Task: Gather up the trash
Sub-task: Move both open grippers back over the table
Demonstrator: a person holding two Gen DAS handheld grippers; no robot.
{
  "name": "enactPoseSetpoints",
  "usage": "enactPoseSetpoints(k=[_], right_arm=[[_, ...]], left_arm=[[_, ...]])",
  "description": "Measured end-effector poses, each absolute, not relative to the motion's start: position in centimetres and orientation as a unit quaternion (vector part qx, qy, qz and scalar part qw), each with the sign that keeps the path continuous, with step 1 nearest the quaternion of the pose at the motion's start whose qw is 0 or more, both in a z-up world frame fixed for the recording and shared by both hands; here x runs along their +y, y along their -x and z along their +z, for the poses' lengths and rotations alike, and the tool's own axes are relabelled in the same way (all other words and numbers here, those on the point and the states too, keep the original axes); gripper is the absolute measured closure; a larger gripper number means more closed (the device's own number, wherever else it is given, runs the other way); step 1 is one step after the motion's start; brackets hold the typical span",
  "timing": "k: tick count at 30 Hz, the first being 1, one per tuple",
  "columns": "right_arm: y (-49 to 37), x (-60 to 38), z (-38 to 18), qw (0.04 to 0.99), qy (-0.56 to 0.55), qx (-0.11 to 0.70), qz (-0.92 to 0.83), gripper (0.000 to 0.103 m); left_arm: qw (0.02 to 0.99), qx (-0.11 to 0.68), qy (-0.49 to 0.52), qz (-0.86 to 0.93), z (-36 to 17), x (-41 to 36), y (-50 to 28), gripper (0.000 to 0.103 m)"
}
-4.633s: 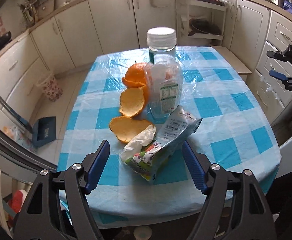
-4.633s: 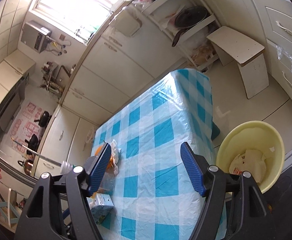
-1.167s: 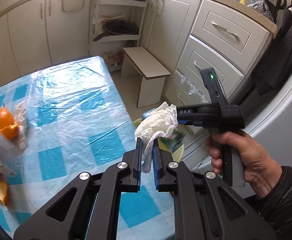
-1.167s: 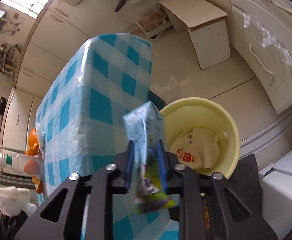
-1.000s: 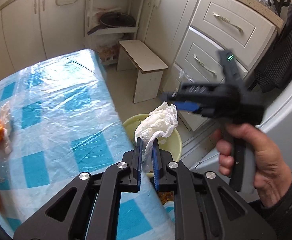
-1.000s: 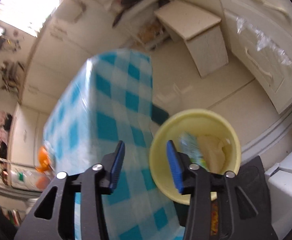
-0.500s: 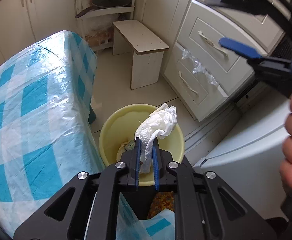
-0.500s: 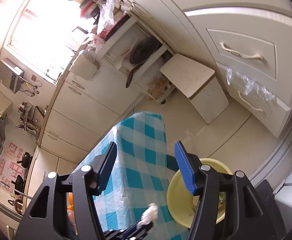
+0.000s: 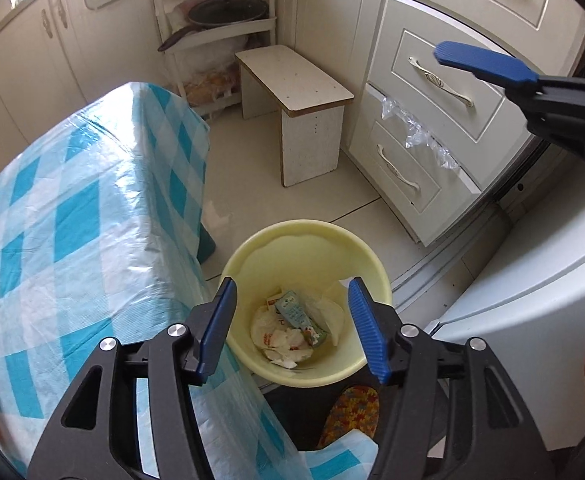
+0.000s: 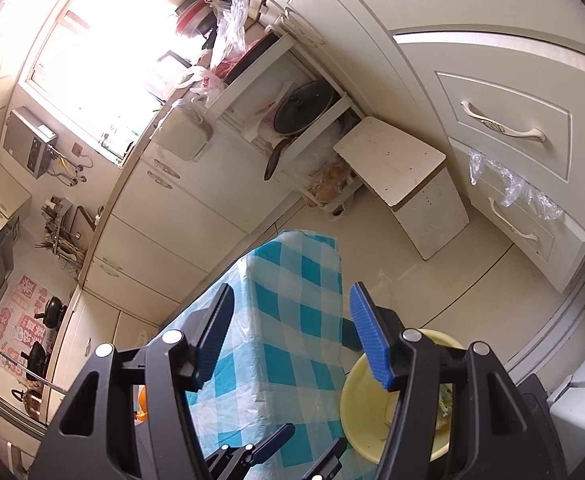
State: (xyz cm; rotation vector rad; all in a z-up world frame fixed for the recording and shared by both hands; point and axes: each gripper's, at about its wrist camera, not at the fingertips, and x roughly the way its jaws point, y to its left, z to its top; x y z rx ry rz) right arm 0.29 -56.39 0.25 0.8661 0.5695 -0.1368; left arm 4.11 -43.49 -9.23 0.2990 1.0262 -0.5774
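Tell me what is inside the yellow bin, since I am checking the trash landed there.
In the yellow bin lie a small drink carton, crumpled white tissue and white wrappers. Anything beneath that pile is covered.

One yellow bin (image 9: 372,264), one small carton (image 9: 298,316) inside, one checked table (image 9: 92,216), one wooden stool (image 9: 296,84), two hand-held grippers

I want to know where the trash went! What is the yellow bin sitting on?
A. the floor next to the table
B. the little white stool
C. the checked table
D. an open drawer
A: the yellow bin stands on the tiled floor, close beside the hanging edge of the checked table, with a small carton and crumpled paper inside it.
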Motion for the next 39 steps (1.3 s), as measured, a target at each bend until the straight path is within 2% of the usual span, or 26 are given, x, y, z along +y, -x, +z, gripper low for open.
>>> enactPoseSetpoints(k=[22, 30, 39], right_arm=[[-1.9, -53.9, 0.9, 0.872, -0.391, 0.291, -0.046, 0.043], [-2.4, -52.3, 1.5, 0.877, -0.377, 0.296, -0.035, 0.038], [-3.9, -48.8, 2.2, 0.882, -0.354, 0.310, -0.011, 0.038]], left_arm=[[0.838, 0.464, -0.143, -0.249, -7.8, -38.8, -2.9, 0.041], [0.842, 0.458, -0.155, -0.239, -7.4, -37.2, -1.9, 0.036], [0.851, 0.453, -0.161, -0.213, -6.4, -29.8, 0.4, 0.028]])
